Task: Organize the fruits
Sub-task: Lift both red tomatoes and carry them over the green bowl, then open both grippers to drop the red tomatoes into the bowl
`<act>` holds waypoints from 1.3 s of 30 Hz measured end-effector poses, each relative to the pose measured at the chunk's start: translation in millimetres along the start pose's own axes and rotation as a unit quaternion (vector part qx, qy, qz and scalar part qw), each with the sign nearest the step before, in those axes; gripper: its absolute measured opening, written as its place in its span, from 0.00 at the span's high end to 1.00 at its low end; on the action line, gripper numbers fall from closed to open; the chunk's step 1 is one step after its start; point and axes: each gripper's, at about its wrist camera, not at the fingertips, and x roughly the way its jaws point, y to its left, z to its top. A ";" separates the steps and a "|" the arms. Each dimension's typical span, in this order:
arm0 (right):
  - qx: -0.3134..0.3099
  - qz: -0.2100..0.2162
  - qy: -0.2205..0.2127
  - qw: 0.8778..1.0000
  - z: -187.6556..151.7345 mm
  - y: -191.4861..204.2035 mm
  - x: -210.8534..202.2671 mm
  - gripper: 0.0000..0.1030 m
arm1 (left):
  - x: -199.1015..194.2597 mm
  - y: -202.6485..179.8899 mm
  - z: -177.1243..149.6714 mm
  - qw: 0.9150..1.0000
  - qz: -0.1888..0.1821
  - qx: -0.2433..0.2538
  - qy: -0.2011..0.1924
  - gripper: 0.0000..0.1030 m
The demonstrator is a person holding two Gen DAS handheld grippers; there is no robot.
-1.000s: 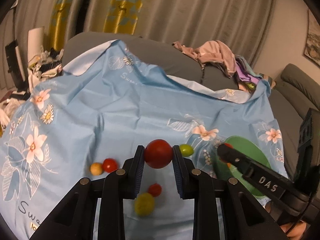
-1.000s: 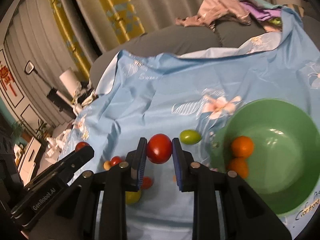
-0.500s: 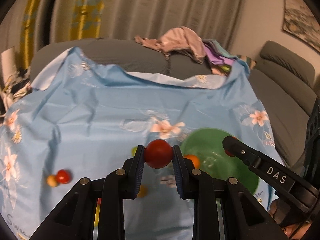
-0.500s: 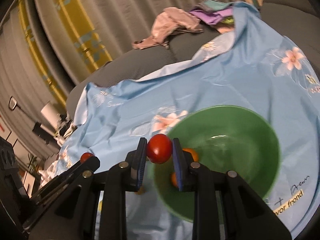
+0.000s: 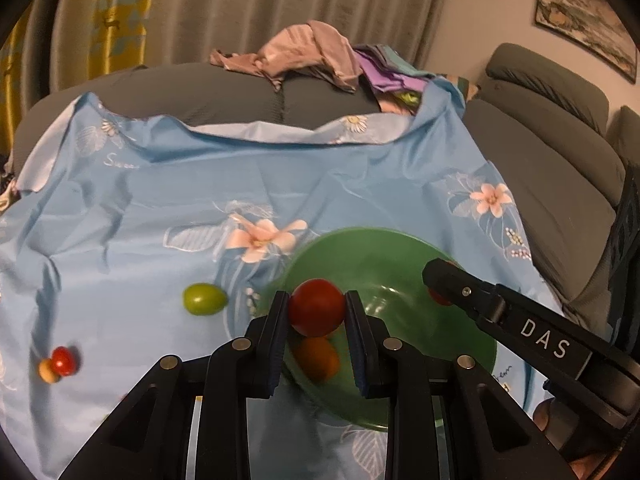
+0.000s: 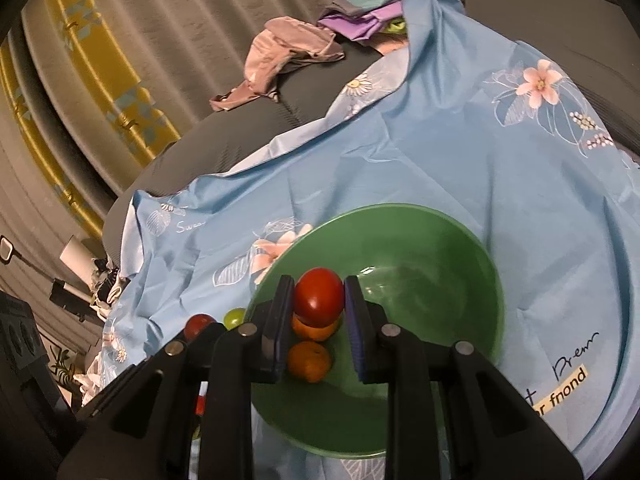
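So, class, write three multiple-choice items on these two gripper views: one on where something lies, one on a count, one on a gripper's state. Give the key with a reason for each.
1. Where does the green fruit lie?
A. On the blue cloth, outside the green bowl
B. Inside the bowl
C. On the grey sofa

2. How many orange fruits lie in the bowl in the right wrist view?
A. None
B. Two
C. Five

3. What is the right gripper doing?
A. Open and empty
B. Shut on a red tomato
C. Shut on the bowl's rim

Key:
1 A, the green fruit sits on the cloth, left of the bowl.
2 B, two orange fruits show below the tomato, one behind the other.
3 B, both pads press the tomato's sides over the bowl.
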 end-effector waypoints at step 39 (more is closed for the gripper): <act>0.004 -0.073 0.047 0.996 -0.4 -21.5 24.9 0.73 | 37.6 -20.4 -12.6 0.998 -0.012 0.018 0.055 0.73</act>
